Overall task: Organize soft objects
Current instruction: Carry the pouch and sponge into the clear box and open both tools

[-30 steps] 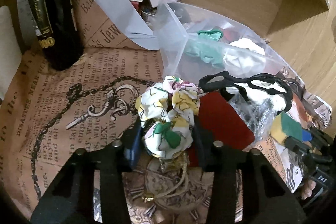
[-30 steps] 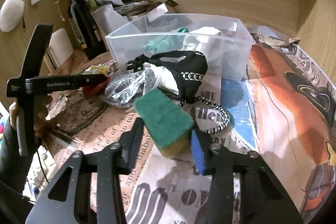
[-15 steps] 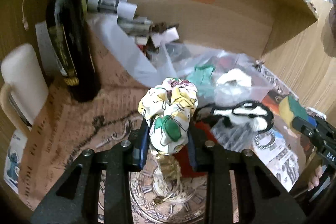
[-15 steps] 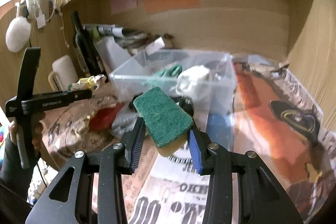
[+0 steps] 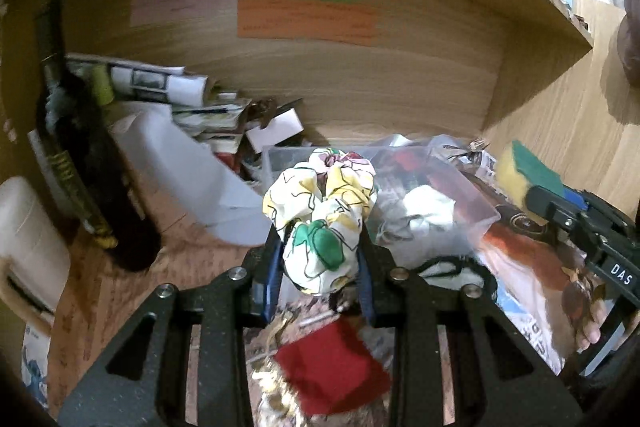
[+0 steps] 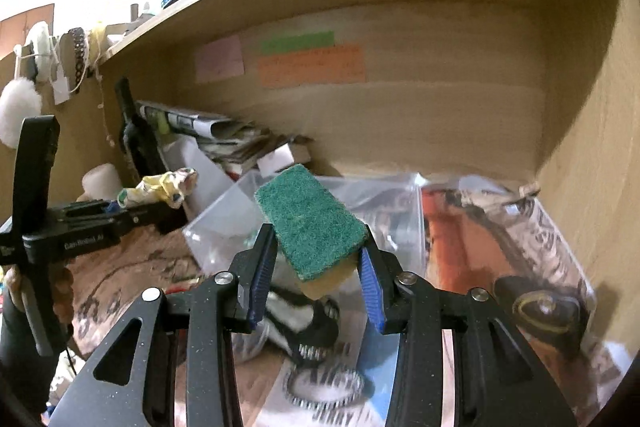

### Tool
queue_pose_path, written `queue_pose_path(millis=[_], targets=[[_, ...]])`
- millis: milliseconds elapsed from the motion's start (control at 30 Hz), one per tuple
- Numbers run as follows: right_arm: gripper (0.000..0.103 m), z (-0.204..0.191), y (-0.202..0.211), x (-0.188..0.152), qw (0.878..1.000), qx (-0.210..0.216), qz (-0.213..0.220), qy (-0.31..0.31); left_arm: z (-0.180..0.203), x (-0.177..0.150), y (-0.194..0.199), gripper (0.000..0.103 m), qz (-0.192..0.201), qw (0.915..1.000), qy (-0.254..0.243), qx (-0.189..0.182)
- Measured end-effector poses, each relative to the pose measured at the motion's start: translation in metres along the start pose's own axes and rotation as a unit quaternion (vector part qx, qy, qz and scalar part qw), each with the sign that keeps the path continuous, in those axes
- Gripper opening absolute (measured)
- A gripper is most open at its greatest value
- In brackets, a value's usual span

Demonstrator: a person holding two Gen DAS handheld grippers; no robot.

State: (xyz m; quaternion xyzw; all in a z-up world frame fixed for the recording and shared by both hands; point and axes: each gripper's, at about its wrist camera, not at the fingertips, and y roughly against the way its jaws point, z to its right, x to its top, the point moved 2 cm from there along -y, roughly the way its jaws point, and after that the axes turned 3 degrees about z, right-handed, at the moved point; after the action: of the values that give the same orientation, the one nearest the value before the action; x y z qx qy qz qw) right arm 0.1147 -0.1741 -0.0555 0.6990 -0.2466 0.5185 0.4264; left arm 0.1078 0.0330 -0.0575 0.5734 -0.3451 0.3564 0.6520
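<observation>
Left wrist view: the left hand-held gripper (image 5: 320, 263) is closed tight on a floral fabric scrunchie in white, yellow and green (image 5: 320, 215), held up off the desk in front of the clear plastic storage bin (image 5: 476, 203). A white cloth bundle (image 5: 428, 203) sits inside that bin. A dark glass wine bottle (image 5: 80, 155) stands to the left, and a red felt square (image 5: 332, 367) lies on the newspaper-covered desk (image 5: 108, 291) below the fingers. At the right edge, the right hand-held gripper (image 5: 532, 195) carries a sponge.

Right wrist view: the right hand-held gripper (image 6: 316, 267) is clamped on a yellow sponge with a green scouring top (image 6: 312, 223), raised just in front of the clear bin (image 6: 224, 223). A black-and-white beaded headband (image 6: 324, 387) lies on the desk beneath. At left, the left hand-held gripper (image 6: 168, 203) holds the scrunchie (image 6: 164, 187) aloft.
</observation>
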Motion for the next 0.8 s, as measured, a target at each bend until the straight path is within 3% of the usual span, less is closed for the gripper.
queue_pose_path(millis=[400,800], targets=[[0.037,0.007,-0.066,0.018,0.998,0.031,-0.048,-0.003,0.013,0.021,-0.061,0.031,-0.051,0.9986,-0.009,-0.011],[0.037,0.009,-0.124,-0.010,0.989,0.027,-0.146,0.014,0.020,0.014,-0.108,0.032,-0.100,0.9946,-0.029,-0.006]])
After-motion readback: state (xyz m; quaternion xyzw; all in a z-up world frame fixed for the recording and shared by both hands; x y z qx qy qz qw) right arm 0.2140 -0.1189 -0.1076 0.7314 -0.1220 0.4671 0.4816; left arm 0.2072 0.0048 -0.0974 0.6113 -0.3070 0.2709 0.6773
